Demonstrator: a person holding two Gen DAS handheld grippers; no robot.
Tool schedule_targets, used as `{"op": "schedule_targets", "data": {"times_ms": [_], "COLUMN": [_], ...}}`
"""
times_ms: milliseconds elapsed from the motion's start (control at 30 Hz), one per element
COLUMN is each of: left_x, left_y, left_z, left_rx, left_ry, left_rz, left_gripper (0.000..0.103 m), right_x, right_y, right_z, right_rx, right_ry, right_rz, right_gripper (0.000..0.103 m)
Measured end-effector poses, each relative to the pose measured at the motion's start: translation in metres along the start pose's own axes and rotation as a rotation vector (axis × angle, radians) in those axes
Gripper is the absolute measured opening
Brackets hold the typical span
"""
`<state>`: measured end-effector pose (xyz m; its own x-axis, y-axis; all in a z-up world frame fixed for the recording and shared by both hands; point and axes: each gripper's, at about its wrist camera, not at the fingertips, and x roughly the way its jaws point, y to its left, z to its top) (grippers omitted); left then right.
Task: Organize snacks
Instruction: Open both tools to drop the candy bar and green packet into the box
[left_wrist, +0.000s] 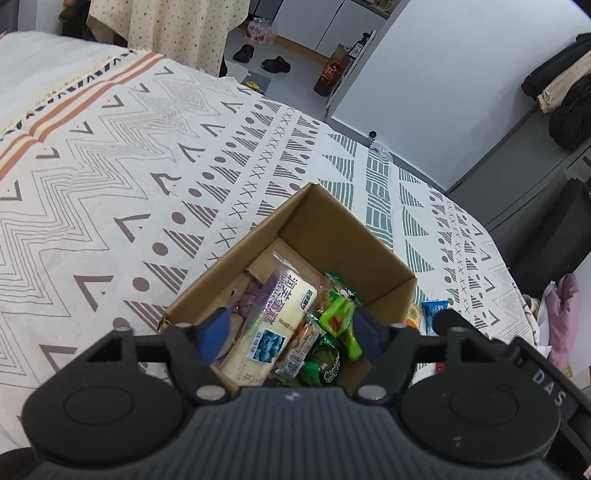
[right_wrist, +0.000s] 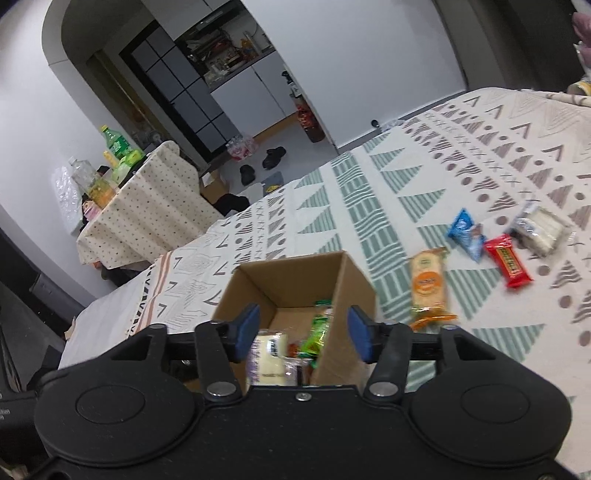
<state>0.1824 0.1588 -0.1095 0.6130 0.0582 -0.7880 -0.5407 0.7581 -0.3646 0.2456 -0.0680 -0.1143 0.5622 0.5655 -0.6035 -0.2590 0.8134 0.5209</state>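
Note:
An open cardboard box (left_wrist: 354, 236) (right_wrist: 291, 280) stands on the patterned bedspread. Inside lie a long white snack pack (left_wrist: 269, 325) (right_wrist: 269, 354), a bright green pack (left_wrist: 340, 317) (right_wrist: 316, 332) and several smaller wrappers. My left gripper (left_wrist: 291, 332) hangs open over the box, its blue pads apart with nothing pressed between them. My right gripper (right_wrist: 303, 332) is open too, straddling the box's right wall. Right of the box, on the spread, lie an orange cracker pack (right_wrist: 428, 284), a blue pack (right_wrist: 467, 236), a red bar (right_wrist: 509, 260) and a clear white pack (right_wrist: 543, 229).
The bedspread (left_wrist: 147, 184) runs far to the left and back. Beyond the bed stand a table with a dotted cloth (right_wrist: 147, 210) bearing bottles, black shoes (right_wrist: 273, 157) on the floor, a white door panel (left_wrist: 443, 81) and dark clothes (left_wrist: 565, 92) at the right.

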Motion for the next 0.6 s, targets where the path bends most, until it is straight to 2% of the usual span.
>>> {"op": "schedule_targets", "data": {"times_ms": [67,133,600], "left_x": [-0.003,-0.007,-0.031], "left_y": [-0.006,-0.014,-0.073], "left_z": [-0.002,-0.006,-0.039], "left_rx": [0.012,0.027,0.160], "left_ry": [-0.005,-0.012,-0.029], "left_rz": [0.007,-0.005,-0.005], "left_gripper": [0.080,0.080,0.091], "right_x": [-0.010,-0.021,-0.076], "right_y": [-0.006,-0.015,-0.070], "right_z": [0.001,0.003,0.010], "right_rx": [-0.006,-0.002,0.035], "right_ry": [-0.013,-0.028,-0.083], "right_rz": [-0.003,-0.005,-0.050], "right_gripper": [0.074,0.080,0.102]}}
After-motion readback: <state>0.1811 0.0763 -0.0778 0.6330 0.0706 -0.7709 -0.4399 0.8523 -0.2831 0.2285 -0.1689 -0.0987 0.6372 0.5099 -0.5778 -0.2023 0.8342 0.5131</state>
